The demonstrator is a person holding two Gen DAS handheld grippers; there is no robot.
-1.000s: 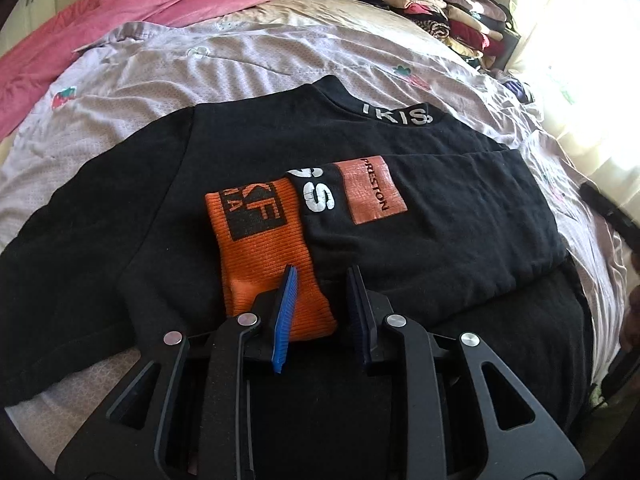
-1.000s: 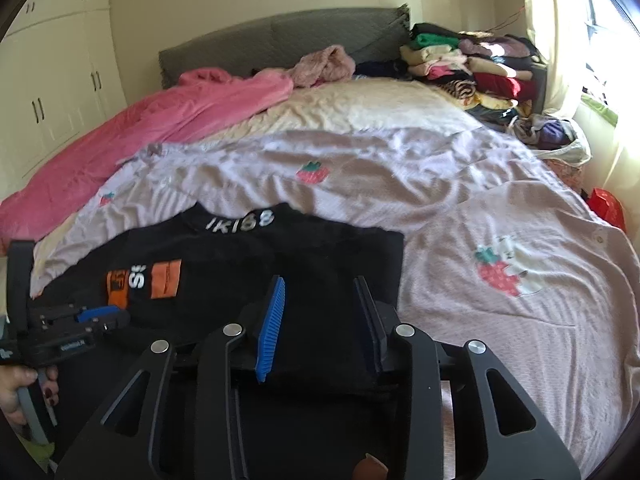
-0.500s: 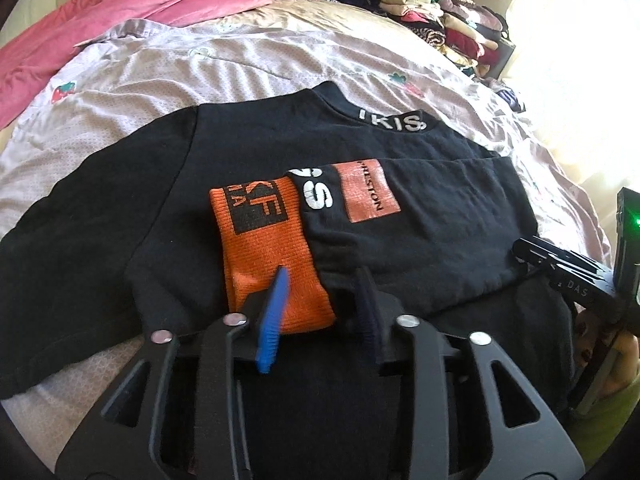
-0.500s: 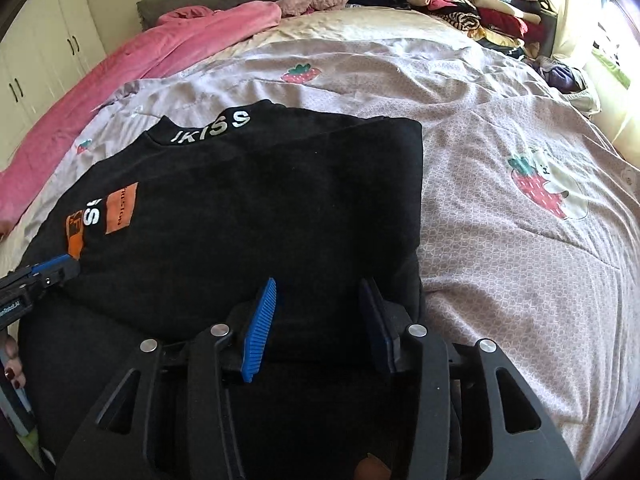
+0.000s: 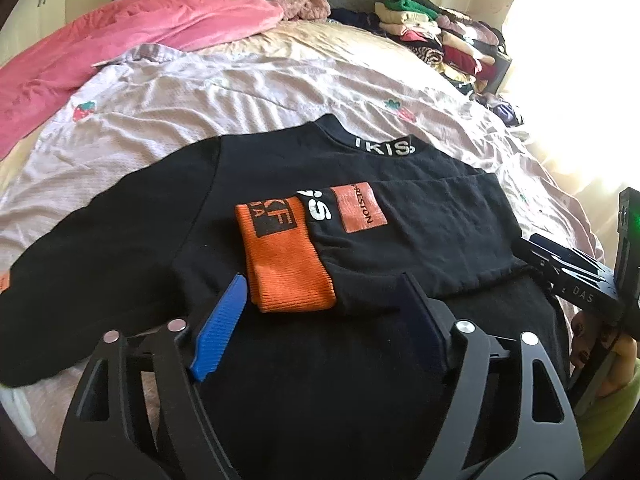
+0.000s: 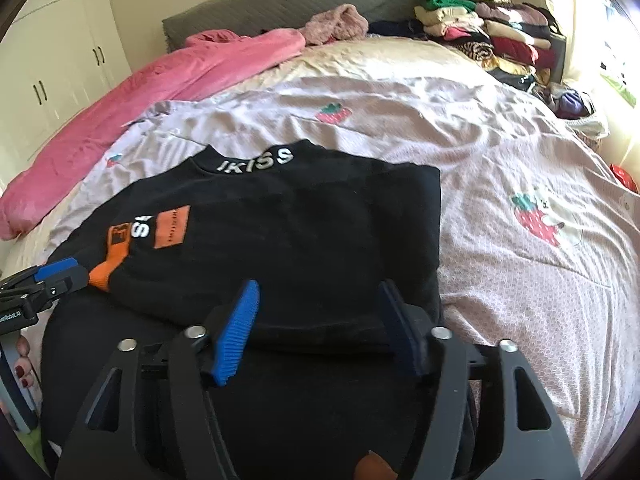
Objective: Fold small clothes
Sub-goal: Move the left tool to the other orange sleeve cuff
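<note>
We have the black long-sleeved sweatshirt with white collar lettering (image 5: pixel 304 184) lying flat on the pale pink strawberry-print bedsheet (image 5: pixel 208 92), collar pointing away from us, hem toward us. Its long axis runs straight out from both tongs.

Our side's right sleeve is already folded across the chest; its orange ribbed cuff (image 5: pixel 286 268) lies near the middle of the body, just ahead of the left gripper (image 5: pixel 320 316). That gripper's jaws stand wide and hold nothing, cuff just beyond the tips. Whether the tips touch the cloth we cannot tell.

The right gripper (image 6: pixel 320 320) is also spread wide and empty, sitting over the lower edge of the folded sleeve layer, close to the garment's right fold line (image 6: pixel 436 240). Contact unclear there too.

The key relation: the left sleeve (image 5: pixel 80 264) is unfolded, stretching out to the left and toward us, well apart from the right gripper and much nearer the left one. Its axis runs crosswise to the body.

Our read: the next step is the left sleeve, so the left gripper should go out sideways to the far cuff and bring it across over the orange cuff. The right gripper is well placed to pin the folded layer. Risk: dragging the sleeve could pull the first fold open.

The pink fleece blanket (image 5: pixel 120 40) and the stack of folded clothes (image 5: pixel 444 44) are far off, at the head of the bed.
</note>
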